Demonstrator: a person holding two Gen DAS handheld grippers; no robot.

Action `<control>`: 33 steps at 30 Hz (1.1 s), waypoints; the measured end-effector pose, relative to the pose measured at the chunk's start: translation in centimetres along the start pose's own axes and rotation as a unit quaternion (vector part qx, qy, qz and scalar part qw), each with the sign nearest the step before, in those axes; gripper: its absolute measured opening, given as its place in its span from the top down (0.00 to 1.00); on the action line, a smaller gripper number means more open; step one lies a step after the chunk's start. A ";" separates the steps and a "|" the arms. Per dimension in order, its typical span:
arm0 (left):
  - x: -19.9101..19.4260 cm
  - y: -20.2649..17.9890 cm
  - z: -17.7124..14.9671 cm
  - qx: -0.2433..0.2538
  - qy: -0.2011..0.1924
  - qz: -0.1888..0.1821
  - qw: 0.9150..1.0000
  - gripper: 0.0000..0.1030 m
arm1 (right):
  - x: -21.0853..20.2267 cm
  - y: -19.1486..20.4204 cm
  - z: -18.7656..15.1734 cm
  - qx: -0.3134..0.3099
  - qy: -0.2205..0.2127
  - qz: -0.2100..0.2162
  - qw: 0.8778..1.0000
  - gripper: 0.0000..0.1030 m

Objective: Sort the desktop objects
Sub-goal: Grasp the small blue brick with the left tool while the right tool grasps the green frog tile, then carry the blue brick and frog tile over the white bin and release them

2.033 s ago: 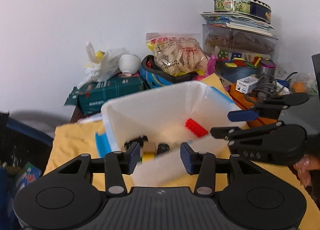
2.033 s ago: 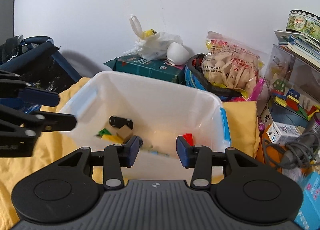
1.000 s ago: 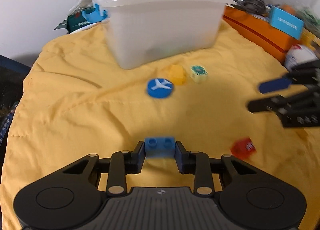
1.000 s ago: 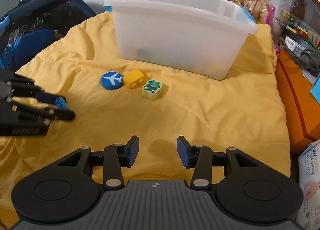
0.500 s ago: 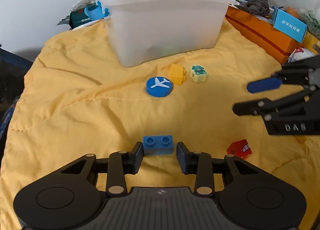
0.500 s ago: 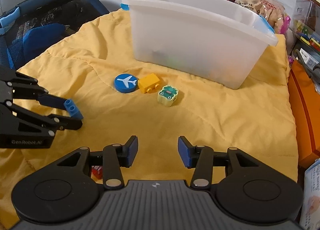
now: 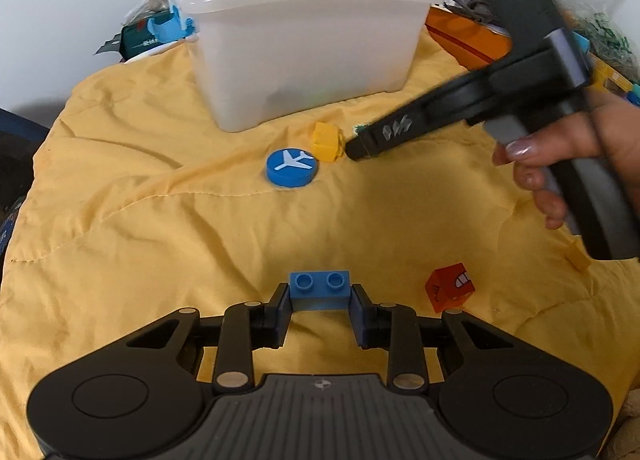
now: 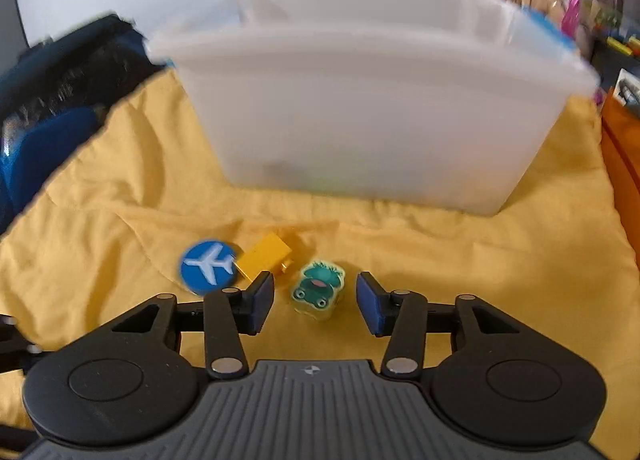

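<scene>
The left gripper [image 7: 319,314] holds a blue two-stud brick [image 7: 319,290] between its jaws; the pads press on both short ends of the brick, low over the yellow quilted cloth [image 7: 160,227] that covers the surface. To the right of this brick, apart from it, a red block with a printed face [image 7: 450,287] lies on the cloth. Further away, a round blue disc with a white airplane [image 7: 292,167] lies just beside a yellow brick [image 7: 327,141], and both are in front of the white translucent storage bin [image 7: 304,43], which stands on the same cloth. A person's hand [image 7: 560,163] holds the right gripper [image 8: 315,302], and its fingers reach down next to the yellow brick. In the right wrist view, which is blurred, a small pale block with a green frog picture [image 8: 316,288] lies on the cloth between the jaws of this gripper. These jaws are closing, but there is a gap on each side of the frog block, so the pads do not touch it. Dark shapes show dimly through the front wall of the bin, but I cannot tell what they are. Behind the bin there are bags and boxes in a crowded pile.
</scene>
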State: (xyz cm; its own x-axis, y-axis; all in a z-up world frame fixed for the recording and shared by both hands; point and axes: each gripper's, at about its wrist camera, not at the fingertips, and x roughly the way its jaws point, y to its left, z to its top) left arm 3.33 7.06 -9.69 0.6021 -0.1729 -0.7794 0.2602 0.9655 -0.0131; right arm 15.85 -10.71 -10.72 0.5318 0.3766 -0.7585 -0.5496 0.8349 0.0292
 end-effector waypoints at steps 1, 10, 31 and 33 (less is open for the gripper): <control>0.0 0.0 -0.1 0.002 0.000 -0.001 1.000 0.67 | 0.4 0.1 -0.3 -0.006 0.010 -0.006 1.000 0.69; 0.1 -0.3 -0.1 0.010 0.001 -0.006 1.000 0.66 | -3.6 -0.4 -3.5 -0.035 0.029 0.002 0.999 0.69; -4.3 0.0 5.9 -0.014 -0.086 -0.004 0.996 0.67 | -8.8 -1.8 -4.5 -0.012 0.011 -0.024 1.000 0.69; -4.8 0.1 6.9 -0.018 -0.099 -0.006 0.995 0.67 | -9.2 -2.1 -3.9 -0.014 0.002 -0.026 1.000 0.69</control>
State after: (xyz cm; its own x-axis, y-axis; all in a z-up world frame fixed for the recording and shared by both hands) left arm 5.70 6.68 -1.64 0.7376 -0.2156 -0.6398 0.2434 0.9688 -0.0459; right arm 9.61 -17.44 -6.32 0.5578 0.3306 -0.7613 -0.5382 0.8423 -0.0285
